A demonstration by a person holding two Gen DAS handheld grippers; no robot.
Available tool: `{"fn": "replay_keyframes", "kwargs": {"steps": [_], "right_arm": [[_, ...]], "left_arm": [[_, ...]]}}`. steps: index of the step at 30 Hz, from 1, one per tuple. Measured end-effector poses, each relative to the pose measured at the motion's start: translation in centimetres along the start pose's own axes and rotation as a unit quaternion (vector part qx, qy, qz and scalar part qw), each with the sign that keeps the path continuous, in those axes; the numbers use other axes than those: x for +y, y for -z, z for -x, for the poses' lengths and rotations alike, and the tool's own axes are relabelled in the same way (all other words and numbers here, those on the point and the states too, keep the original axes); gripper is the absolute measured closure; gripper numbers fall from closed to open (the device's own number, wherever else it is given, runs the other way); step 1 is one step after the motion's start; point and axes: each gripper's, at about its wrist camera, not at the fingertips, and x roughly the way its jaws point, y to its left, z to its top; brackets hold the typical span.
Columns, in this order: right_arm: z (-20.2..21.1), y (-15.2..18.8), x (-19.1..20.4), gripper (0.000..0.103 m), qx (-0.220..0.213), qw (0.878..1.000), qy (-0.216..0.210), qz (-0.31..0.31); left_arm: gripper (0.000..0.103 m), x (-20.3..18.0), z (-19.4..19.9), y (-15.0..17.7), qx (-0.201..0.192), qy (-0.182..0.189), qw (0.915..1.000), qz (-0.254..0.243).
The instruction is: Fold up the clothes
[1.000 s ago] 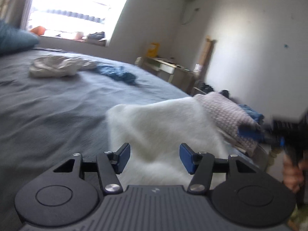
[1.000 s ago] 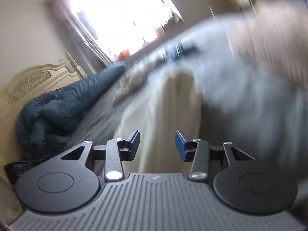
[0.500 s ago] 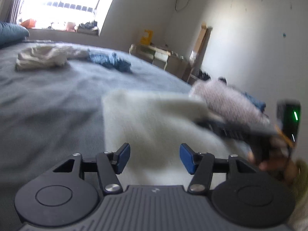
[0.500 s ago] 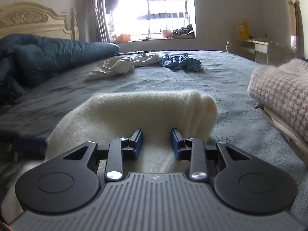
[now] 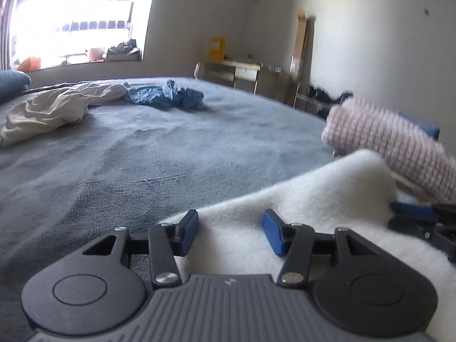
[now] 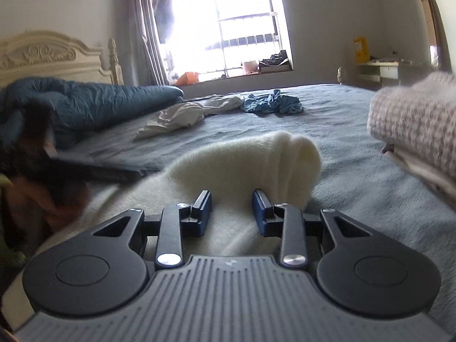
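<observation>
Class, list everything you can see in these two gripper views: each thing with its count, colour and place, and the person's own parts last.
fleece garment: one, cream, folded, near on bed
knitted garment: one, pinkish-white, folded, right on a stack
crumpled garment: one, off-white, far on bed
blue garment: one, crumpled, beside it
duvet: one, dark teal, by headboard
bed cover: one, grey
headboard: one, cream, carved
desk: one, pale, by the wall
left gripper: black, blue fingers, closing over the fleece
right gripper: same colours, fleece between fingers

My left gripper (image 5: 230, 235) is closing its jaws over the cream garment (image 5: 313, 208); my right gripper (image 5: 410, 218) is showing at three o'clock, pink knit (image 5: 390, 148) beyond.
</observation>
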Motion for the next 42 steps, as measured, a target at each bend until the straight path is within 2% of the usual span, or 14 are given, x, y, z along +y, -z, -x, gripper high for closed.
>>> {"fn": "replay_keyframes", "kwargs": {"steps": [6, 9, 11, 14, 16, 19, 21, 23, 27, 33, 36, 37, 40, 42], "right_arm": [[0.3, 0.4, -0.4, 0.073, -0.01, 1.0, -0.008, -0.01], [0.7, 0.0, -0.6, 0.073, -0.01, 1.0, -0.016, -0.02], [1.2, -1.4, -0.7, 0.073, -0.009, 0.999, -0.033, -0.025], [2.1, -4.5, -0.5, 0.072, -0.046, 0.998, -0.05, -0.018], [1.6, -6.3, -0.3, 0.072, -0.063, 0.996, -0.056, -0.009], [-2.6, -6.5, -1.1, 0.074, -0.014, 1.0, -0.016, 0.0], [-5.5, -4.7, -3.3, 0.079, 0.032, 0.999, -0.002, -0.04], [-5.4, -4.2, -5.1, 0.08, 0.025, 0.995, -0.02, -0.098], [-1.8, -5.5, -6.5, 0.077, -0.001, 0.981, -0.042, -0.187], [4.2, -3.5, -6.8, 0.074, 0.013, 0.971, -0.053, -0.232], [6.3, -1.6, -6.8, 0.072, 0.02, 0.968, -0.037, -0.248], [6.5, -0.9, -7.0, 0.069, 0.026, 0.964, -0.03, -0.262], [7.3, 0.9, -7.8, 0.063, 0.041, 0.953, -0.017, -0.301], [7.7, 1.7, -8.3, 0.061, 0.045, 0.945, -0.019, -0.324]], "left_arm": [[0.052, 0.3, 1.5, -2.2, -0.015, -0.01, 0.9997, 0.017], [0.051, -0.8, 1.9, -3.1, -0.012, 0.013, 0.9996, 0.023], [0.051, -2.1, 1.8, -3.0, -0.012, 0.014, 0.9998, 0.005], [0.051, -3.3, 1.3, -2.5, -0.015, 0.01, 0.9997, -0.015], [0.051, -3.1, 1.0, -2.2, -0.013, 0.013, 0.9998, -0.008], [0.049, -2.4, 0.8, -2.0, -0.012, 0.019, 0.9997, 0.008], [0.048, -2.1, 0.4, -1.7, -0.002, 0.019, 0.9997, 0.014], [0.048, -2.2, 0.7, -1.6, -0.008, 0.02, 0.9997, 0.011], [0.048, -2.9, 2.4, -2.3, -0.015, 0.009, 0.9998, 0.006], [0.047, -6.5, 5.3, -2.8, -0.014, 0.037, 0.9986, -0.034], [0.044, -9.2, 4.5, -2.1, 0.018, 0.05, 0.9967, -0.061], [0.044, -10.0, 3.9, -1.5, 0.031, 0.042, 0.9963, -0.068], [0.043, -11.3, 3.4, -0.8, 0.029, 0.011, 0.9968, -0.073], [0.043, -11.0, 3.8, -1.5, 0.04, 0.008, 0.9981, -0.047]]}}
